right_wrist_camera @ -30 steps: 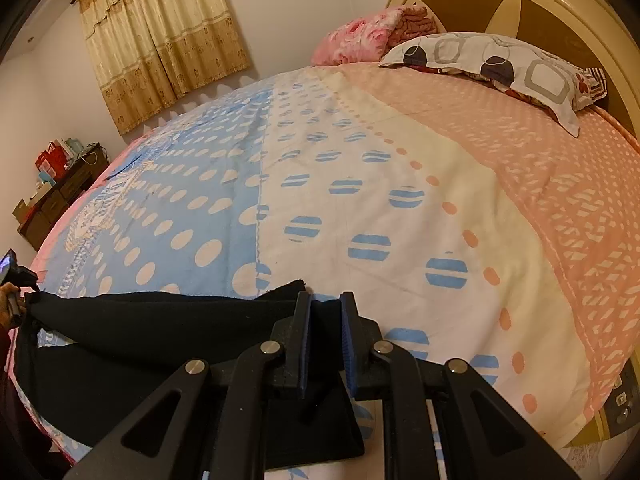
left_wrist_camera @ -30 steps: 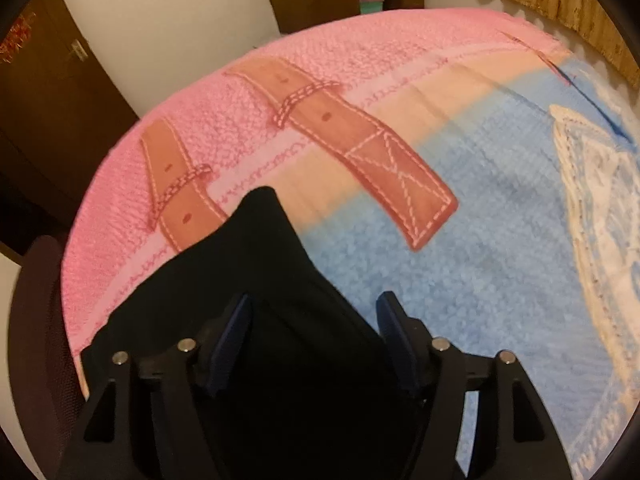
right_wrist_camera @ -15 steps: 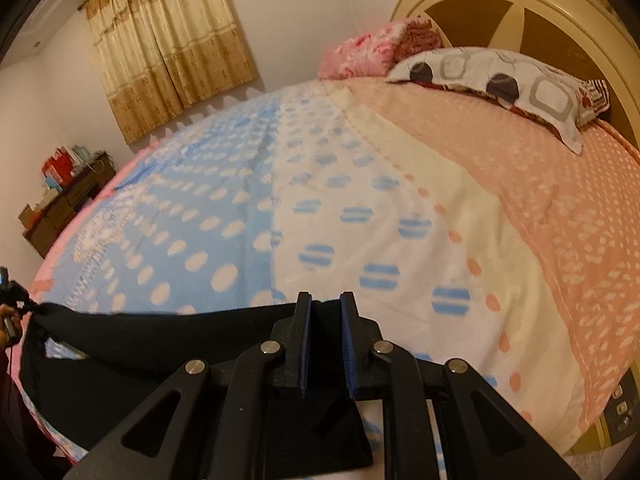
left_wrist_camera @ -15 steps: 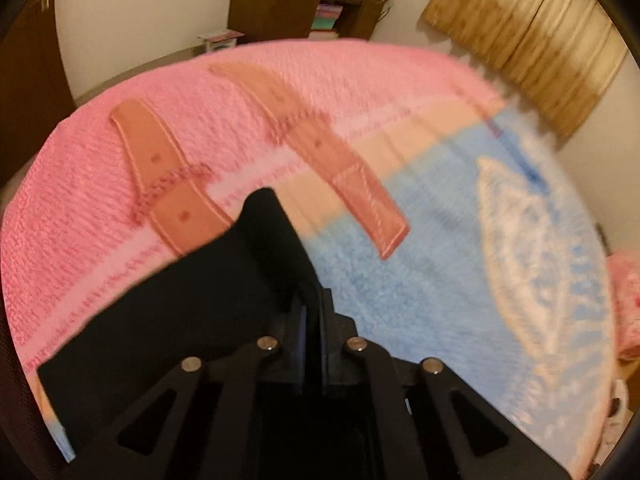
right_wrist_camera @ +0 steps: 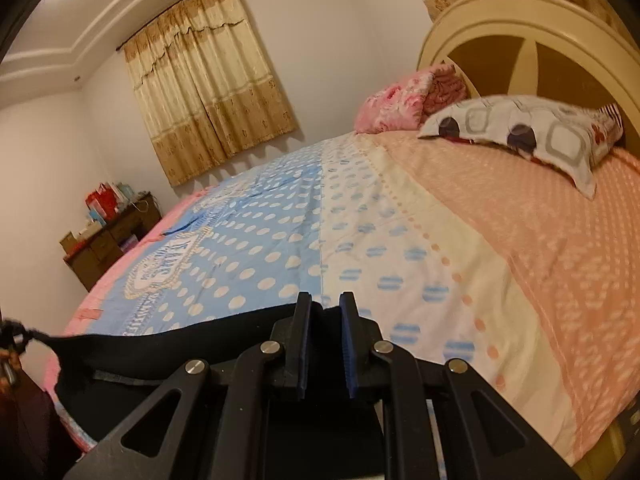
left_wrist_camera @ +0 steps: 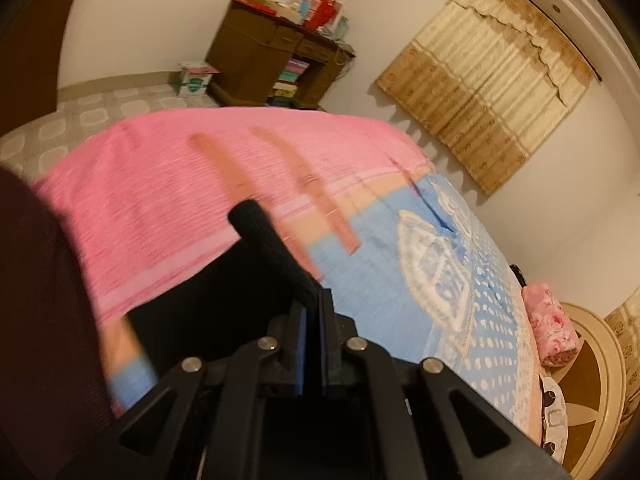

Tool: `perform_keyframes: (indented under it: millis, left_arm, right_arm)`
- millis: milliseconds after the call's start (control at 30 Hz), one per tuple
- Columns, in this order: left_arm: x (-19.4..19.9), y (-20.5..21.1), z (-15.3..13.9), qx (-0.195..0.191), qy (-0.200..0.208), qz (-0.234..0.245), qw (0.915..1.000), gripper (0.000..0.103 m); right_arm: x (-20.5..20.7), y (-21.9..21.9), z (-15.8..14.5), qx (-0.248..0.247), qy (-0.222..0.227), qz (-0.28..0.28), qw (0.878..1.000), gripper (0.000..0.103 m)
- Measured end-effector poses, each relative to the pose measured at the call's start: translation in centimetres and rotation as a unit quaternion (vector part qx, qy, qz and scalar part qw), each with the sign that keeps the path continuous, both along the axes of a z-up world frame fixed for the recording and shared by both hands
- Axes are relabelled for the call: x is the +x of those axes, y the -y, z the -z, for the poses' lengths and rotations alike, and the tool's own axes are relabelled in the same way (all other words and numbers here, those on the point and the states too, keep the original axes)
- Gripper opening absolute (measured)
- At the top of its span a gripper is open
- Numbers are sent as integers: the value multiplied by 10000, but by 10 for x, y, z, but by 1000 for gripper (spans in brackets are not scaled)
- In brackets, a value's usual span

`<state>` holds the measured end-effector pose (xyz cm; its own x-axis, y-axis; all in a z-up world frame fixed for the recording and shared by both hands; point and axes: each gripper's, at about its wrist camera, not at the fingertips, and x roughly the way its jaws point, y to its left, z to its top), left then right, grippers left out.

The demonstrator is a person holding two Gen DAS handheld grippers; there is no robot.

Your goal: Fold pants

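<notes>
The black pants (left_wrist_camera: 208, 304) hang over the bed's near edge. In the left wrist view my left gripper (left_wrist_camera: 314, 300) is shut on a ribbed black end of the pants (left_wrist_camera: 264, 240), which sticks up past the fingertips above the pink part of the bedspread. In the right wrist view my right gripper (right_wrist_camera: 323, 312) is shut on the other end of the pants (right_wrist_camera: 180, 340), and the black cloth stretches taut from it to the left, lifted off the blue dotted bedspread (right_wrist_camera: 256, 248).
The bed (left_wrist_camera: 400, 264) carries a patterned pillow (right_wrist_camera: 520, 132) and a pink folded blanket (right_wrist_camera: 400, 104) by the cream headboard (right_wrist_camera: 532, 40). A brown cabinet (left_wrist_camera: 276, 60) stands at the wall by the curtained window (left_wrist_camera: 488, 80). A dark chair back (left_wrist_camera: 36, 320) is at left.
My left gripper closed on the pants end and lifted it, tilting up toward the room. My right gripper stayed shut and also rose, pulling the cloth taut off the bed.
</notes>
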<state>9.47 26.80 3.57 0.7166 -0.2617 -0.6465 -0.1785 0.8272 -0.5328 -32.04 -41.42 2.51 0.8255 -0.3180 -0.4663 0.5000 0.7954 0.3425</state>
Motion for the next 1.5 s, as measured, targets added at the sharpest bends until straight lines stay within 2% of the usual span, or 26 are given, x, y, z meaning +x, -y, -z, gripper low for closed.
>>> perform_keyframes:
  millis: [200, 267, 367, 433, 467, 500, 533, 633, 733, 767, 833, 900, 967, 1033, 1067, 1200, 1333, 1367, 1400, 1433, 1467, 1500]
  left_arm:
    - [-34, -28, 57, 142, -535, -301, 9980, 5]
    - [-36, -26, 72, 289, -698, -342, 9966, 5]
    - [-34, -16, 77, 722, -789, -340, 9937, 6]
    - [-31, -9, 78, 1035, -878, -300, 9903, 7]
    - [-29, -8, 77, 1098, -899, -287, 9895, 7]
    - [-29, -7, 77, 1150, -926, -289, 9886, 10]
    - [-31, -9, 77, 1243, -963, -331, 9870, 15]
    - [-40, -16, 72, 1696, -974, -620, 9787, 15]
    - [-50, -21, 57, 2302, -849, -1070, 9635, 15]
    - [-55, -22, 50, 2399, -746, -1139, 9612, 15]
    - [-62, -19, 40, 2459, -554, -1069, 9618, 15]
    - [-69, -4, 30, 2484, -293, -738, 9654, 15]
    - [-74, 16, 29, 2506, -106, -361, 9673, 20]
    - [-76, 42, 32, 2487, -24, 102, 9685, 35]
    - [-75, 54, 34, 2445, -8, 316, 9691, 37]
    - [-72, 104, 43, 2414, 62, 933, 9659, 38]
    - [-73, 138, 58, 2349, -85, 1363, 9624, 38]
    - [-74, 142, 61, 2331, -143, 1413, 9620, 38]
    - [-74, 145, 63, 2310, -207, 1444, 9620, 38]
    - [-75, 147, 66, 2295, -276, 1472, 9617, 38]
    - [-77, 149, 67, 2301, -287, 1479, 9614, 38]
    - [-78, 149, 68, 2324, -289, 1467, 9611, 38]
  right_arm:
    - [-24, 2, 54, 560, -117, 60, 9983, 15]
    - [-19, 4, 69, 702, -348, 28, 9969, 15]
    - [-19, 7, 76, 729, -529, 160, 9958, 29]
    - [-27, 12, 74, 735, -524, 429, 9950, 45]
    - [-33, 14, 73, 782, -483, 538, 9943, 62]
    - [-39, 17, 71, 830, -409, 637, 9937, 74]
    - [-44, 19, 68, 844, -351, 723, 9932, 75]
    - [-65, 25, 62, 906, -320, 1118, 9891, 75]
    - [-85, 32, 60, 1111, -215, 1455, 9829, 75]
    - [-89, 33, 59, 1198, -155, 1488, 9815, 75]
    - [-90, 34, 59, 1453, 31, 1356, 9800, 75]
    - [-84, 29, 59, 1556, 128, 1156, 9810, 75]
    - [-70, 21, 59, 1557, 80, 884, 9838, 75]
    - [-56, 16, 62, 1510, -76, 694, 9861, 75]
    - [-48, 15, 64, 1487, -157, 631, 9867, 75]
    - [-24, 26, 65, 1529, -224, 331, 9874, 75]
    - [5, 32, 75, 1506, -697, -66, 9861, 74]
    - [12, 30, 79, 1488, -838, -171, 9852, 59]
    - [17, 28, 81, 1486, -922, -265, 9842, 34]
    - [23, 24, 83, 1427, -1045, -314, 9837, 23]
    - [26, 21, 83, 1331, -1116, -311, 9843, 19]
    - [28, 14, 78, 1165, -1113, -357, 9863, 19]
